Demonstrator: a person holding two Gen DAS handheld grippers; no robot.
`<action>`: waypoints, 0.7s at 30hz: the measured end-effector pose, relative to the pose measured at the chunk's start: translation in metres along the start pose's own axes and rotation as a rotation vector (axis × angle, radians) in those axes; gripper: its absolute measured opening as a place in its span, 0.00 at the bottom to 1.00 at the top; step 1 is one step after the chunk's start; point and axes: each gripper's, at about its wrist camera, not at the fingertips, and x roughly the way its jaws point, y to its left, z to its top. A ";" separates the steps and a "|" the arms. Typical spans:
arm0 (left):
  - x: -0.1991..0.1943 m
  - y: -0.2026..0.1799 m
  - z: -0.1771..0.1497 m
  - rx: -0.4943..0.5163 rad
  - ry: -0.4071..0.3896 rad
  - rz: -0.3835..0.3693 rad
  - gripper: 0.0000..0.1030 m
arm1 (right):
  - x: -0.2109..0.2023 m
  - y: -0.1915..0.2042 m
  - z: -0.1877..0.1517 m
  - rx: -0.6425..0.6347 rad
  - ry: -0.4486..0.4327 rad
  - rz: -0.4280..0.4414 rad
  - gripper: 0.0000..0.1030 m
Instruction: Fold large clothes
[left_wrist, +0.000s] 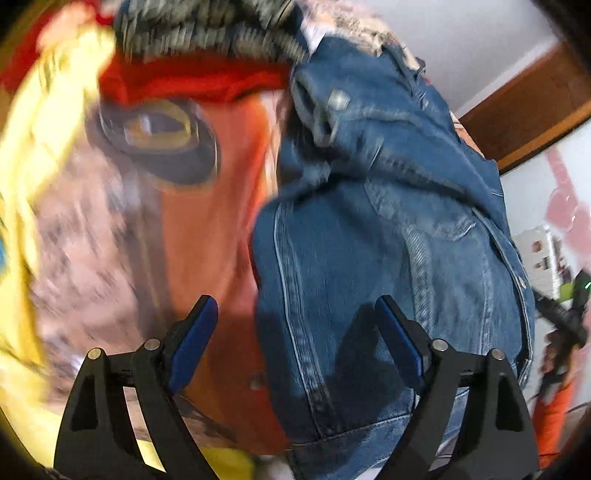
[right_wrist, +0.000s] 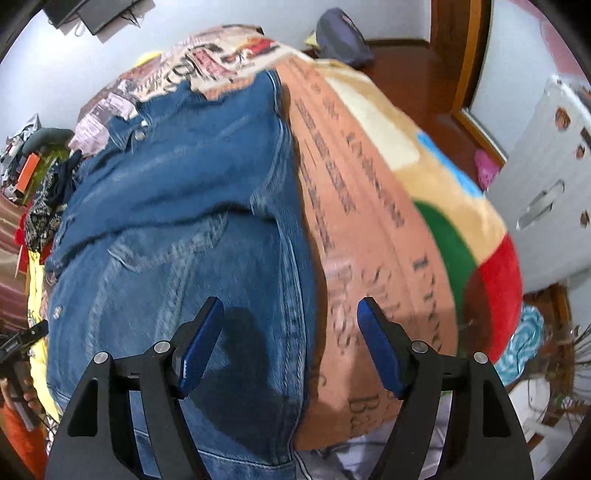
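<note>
Left claw: held wide open, nothing gripped, above the jacket's edge.
Right claw: held wide open, nothing gripped, over the jacket's other edge.
Jacket: denim, spread flat on the blanket.

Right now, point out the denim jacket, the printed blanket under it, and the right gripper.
denim jacket (right_wrist: 177, 206), right wrist view, on its back panel.
printed blanket (right_wrist: 369, 229), right wrist view, on the lettered orange band.
right gripper (right_wrist: 290, 343), right wrist view, midway between its open fingertips.
</note>
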 end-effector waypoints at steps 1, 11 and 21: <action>0.008 0.004 -0.004 -0.028 0.020 -0.021 0.84 | 0.002 0.000 -0.002 -0.001 0.005 0.004 0.69; 0.003 -0.024 -0.019 0.039 -0.057 -0.110 0.50 | 0.016 0.009 0.000 0.006 -0.016 0.116 0.36; -0.045 -0.070 0.013 0.184 -0.184 -0.032 0.03 | -0.013 0.038 0.018 -0.096 -0.146 0.121 0.11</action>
